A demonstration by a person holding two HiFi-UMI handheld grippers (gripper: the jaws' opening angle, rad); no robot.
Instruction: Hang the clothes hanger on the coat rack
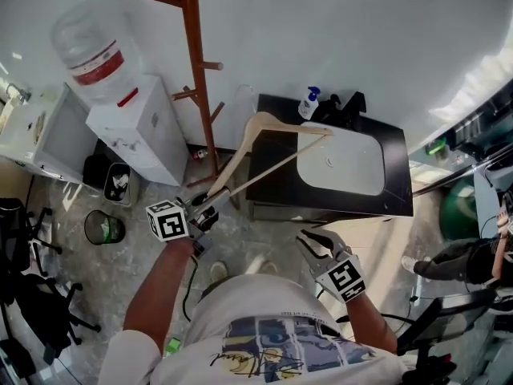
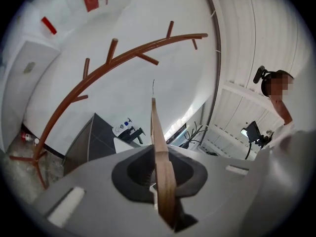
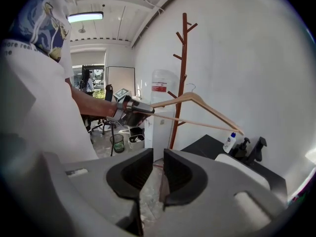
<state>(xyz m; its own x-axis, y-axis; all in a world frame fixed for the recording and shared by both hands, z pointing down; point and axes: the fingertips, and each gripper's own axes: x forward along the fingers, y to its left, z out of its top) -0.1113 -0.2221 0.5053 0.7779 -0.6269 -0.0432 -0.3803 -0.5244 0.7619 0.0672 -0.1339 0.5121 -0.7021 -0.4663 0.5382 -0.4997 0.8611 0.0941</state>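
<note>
A wooden clothes hanger [image 1: 264, 127] is held up in the air by one end, with my left gripper [image 1: 210, 205] shut on that end. In the left gripper view the hanger [image 2: 159, 137] stands edge-on between the jaws, its wire hook pointing toward the brown coat rack [image 2: 98, 73]. The coat rack [image 1: 195, 70] stands against the wall, left of the hanger, with short pegs up its pole. My right gripper [image 1: 307, 239] hangs lower, in front of the black counter, jaws together with nothing in them. From the right gripper view [image 3: 157, 167] the hanger [image 3: 197, 100] overlaps the rack's pole [image 3: 183, 58].
A white water dispenser [image 1: 136, 127] with a large bottle [image 1: 92, 50] stands left of the rack. A black counter [image 1: 276, 183] with a white basin [image 1: 341, 163] and soap bottle [image 1: 309, 103] is to the right. A waste bin [image 1: 104, 227] and an office chair [image 1: 24, 295] are at left. Another person [image 2: 276, 88] stands nearby.
</note>
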